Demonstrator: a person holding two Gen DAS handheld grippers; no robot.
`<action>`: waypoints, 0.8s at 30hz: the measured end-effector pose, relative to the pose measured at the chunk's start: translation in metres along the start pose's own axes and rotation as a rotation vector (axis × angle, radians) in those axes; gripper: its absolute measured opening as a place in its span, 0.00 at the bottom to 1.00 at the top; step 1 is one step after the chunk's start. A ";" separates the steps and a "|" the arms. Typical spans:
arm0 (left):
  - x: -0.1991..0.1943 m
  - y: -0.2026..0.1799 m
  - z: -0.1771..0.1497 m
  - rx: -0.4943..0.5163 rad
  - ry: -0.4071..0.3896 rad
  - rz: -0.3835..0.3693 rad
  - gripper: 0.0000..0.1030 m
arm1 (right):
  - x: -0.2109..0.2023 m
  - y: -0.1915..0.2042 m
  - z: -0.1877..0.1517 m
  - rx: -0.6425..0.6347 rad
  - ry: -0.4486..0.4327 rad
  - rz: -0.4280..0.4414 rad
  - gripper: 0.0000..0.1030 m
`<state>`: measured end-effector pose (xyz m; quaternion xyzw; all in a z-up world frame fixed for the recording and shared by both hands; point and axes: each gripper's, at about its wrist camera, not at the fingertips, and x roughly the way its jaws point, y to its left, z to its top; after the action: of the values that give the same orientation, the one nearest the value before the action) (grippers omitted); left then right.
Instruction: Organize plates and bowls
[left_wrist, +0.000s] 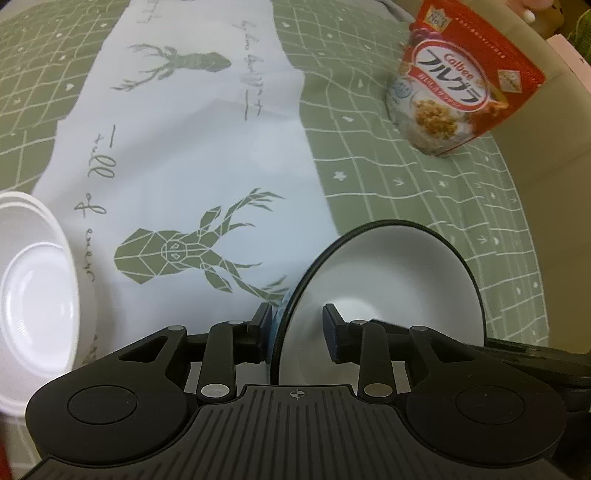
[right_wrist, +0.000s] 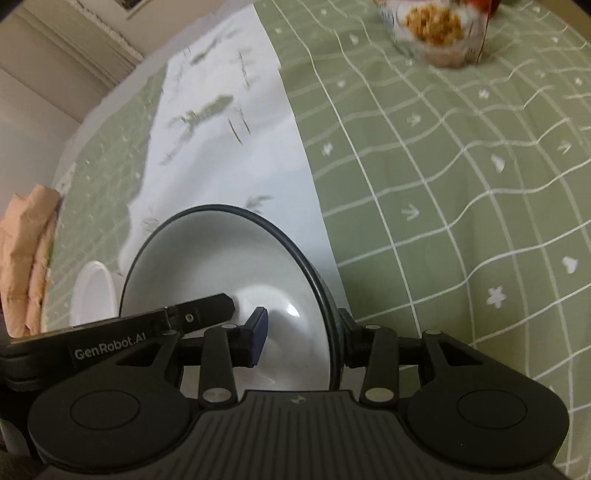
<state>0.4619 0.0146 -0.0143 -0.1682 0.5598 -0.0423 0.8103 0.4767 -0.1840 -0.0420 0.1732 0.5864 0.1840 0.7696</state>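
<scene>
A white bowl with a dark rim (left_wrist: 388, 266) hangs tilted above the tablecloth, between both grippers. My left gripper (left_wrist: 297, 321) straddles its left rim. One finger lies against the outer wall and the other finger (left_wrist: 332, 328) stands inside, a gap away from the wall, so the jaws are open. My right gripper (right_wrist: 301, 321) is shut on the same bowl (right_wrist: 221, 258) at its right rim, one finger inside and one outside. The left gripper's finger (right_wrist: 199, 310) reaches into the bowl from the left. A white plastic bowl (left_wrist: 37, 288) sits on the table at the left.
A red cereal bag (left_wrist: 454, 85) stands at the far right on the green checked tablecloth (left_wrist: 406, 184), with a white deer-print runner (left_wrist: 184, 147) down the middle. The white plastic bowl (right_wrist: 92, 299) is left of the held bowl. A peach cloth (right_wrist: 29, 258) lies at the table's left edge.
</scene>
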 end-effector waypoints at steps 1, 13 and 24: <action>-0.004 -0.004 0.000 0.004 0.010 0.004 0.32 | -0.007 0.002 0.000 0.001 -0.002 0.004 0.40; -0.041 -0.035 -0.088 0.020 0.146 -0.024 0.33 | -0.070 -0.002 -0.064 -0.008 0.085 -0.032 0.40; -0.011 -0.016 -0.135 0.014 0.220 0.046 0.31 | -0.029 -0.016 -0.128 0.016 0.188 -0.120 0.41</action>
<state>0.3352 -0.0276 -0.0423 -0.1441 0.6489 -0.0457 0.7457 0.3475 -0.2052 -0.0575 0.1256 0.6669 0.1485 0.7193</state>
